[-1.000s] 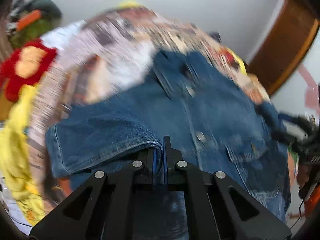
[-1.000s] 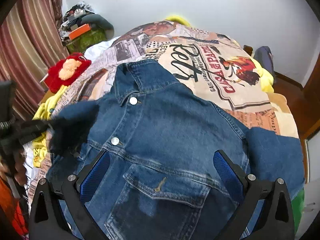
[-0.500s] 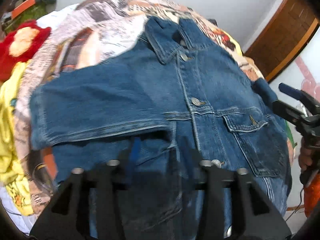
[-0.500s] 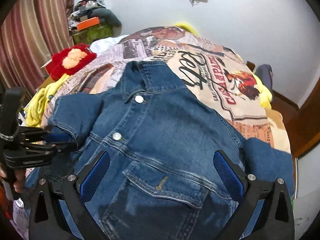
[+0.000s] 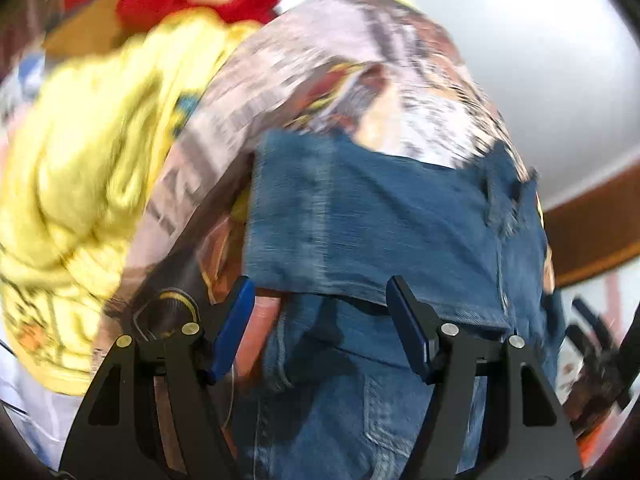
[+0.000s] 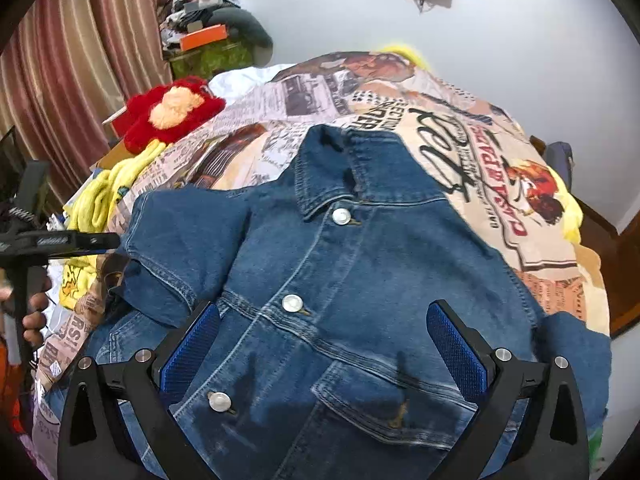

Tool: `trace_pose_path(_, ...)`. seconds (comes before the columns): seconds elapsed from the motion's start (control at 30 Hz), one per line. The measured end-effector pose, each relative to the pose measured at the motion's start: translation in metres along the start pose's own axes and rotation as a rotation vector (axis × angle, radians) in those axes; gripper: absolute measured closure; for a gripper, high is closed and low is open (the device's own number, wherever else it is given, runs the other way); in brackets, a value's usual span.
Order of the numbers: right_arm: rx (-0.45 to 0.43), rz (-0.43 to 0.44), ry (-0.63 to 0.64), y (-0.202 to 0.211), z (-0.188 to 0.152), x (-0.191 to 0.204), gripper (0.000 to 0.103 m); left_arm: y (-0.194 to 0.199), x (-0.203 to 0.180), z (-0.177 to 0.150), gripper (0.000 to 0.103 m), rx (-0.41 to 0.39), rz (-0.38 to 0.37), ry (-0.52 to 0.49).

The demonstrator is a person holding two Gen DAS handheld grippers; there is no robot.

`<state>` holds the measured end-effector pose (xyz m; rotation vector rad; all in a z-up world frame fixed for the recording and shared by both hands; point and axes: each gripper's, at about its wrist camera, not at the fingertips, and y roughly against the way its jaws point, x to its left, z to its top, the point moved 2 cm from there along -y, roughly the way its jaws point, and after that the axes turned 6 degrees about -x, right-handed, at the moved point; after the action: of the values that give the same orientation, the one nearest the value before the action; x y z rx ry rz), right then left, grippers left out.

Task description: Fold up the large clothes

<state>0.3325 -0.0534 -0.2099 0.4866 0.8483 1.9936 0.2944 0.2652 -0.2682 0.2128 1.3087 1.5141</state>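
The left wrist view is smeared by motion: the jacket (image 5: 372, 220) ahead of the left gripper (image 5: 320, 328) shows no clear seams, and the yellow cloth (image 5: 80, 152) beyond the left finger is only streaks. The print on the bedspread (image 5: 320, 68) cannot be read there. In the right wrist view the jacket hem is cut off below the right gripper (image 6: 324, 344), and the far sleeve (image 6: 576, 356) is partly hidden behind the right finger.

The jacket (image 6: 360, 280) is matt blue denim with shiny metal buttons (image 6: 341, 216); the toy (image 6: 172, 114) is red plush.
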Motion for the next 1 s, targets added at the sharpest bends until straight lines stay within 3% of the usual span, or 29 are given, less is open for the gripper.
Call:
trace_pose_path(0.07,0.007,0.000,0.013,-0.004,0.000,0.002,0.000,-0.013,0.014,0.001,0.036,0.010,0.018,0.062)
trace_pose_path(0.23,0.024,-0.015,0.022,-0.013,-0.003,0.002,0.000,-0.036,0.029,0.005,0.036,0.033,-0.077,0.203)
trace_pose_path(0.3,0.030,-0.019,0.014,-0.016,-0.004,-0.002,0.000,-0.039,0.028,0.009,0.048,0.014,-0.106,0.220)
trace_pose_path(0.33,0.033,-0.021,0.007,-0.017,-0.004,-0.003,0.000,-0.039,0.026,0.011,0.059,0.009,-0.106,0.211)
trace_pose_path(0.43,0.043,-0.024,-0.023,-0.018,-0.006,-0.012,0.000,-0.031,0.011,0.020,0.081,-0.038,-0.020,0.117)
trace_pose_path(0.53,0.044,-0.032,-0.044,-0.016,-0.008,-0.020,0.000,-0.013,-0.014,0.026,0.091,-0.113,0.074,-0.017)
trace_pose_path(0.63,0.033,-0.040,-0.070,-0.009,-0.009,-0.031,0.000,0.019,-0.051,0.030,0.093,-0.209,0.114,-0.157)
trace_pose_path(0.8,-0.004,-0.052,-0.116,0.011,-0.009,-0.050,0.000,0.068,-0.127,0.037,0.094,-0.337,0.067,-0.321)
trace_pose_path(1.0,-0.067,-0.072,-0.168,0.047,-0.011,-0.084,0.000,0.097,-0.225,0.029,0.095,-0.390,-0.066,-0.466)
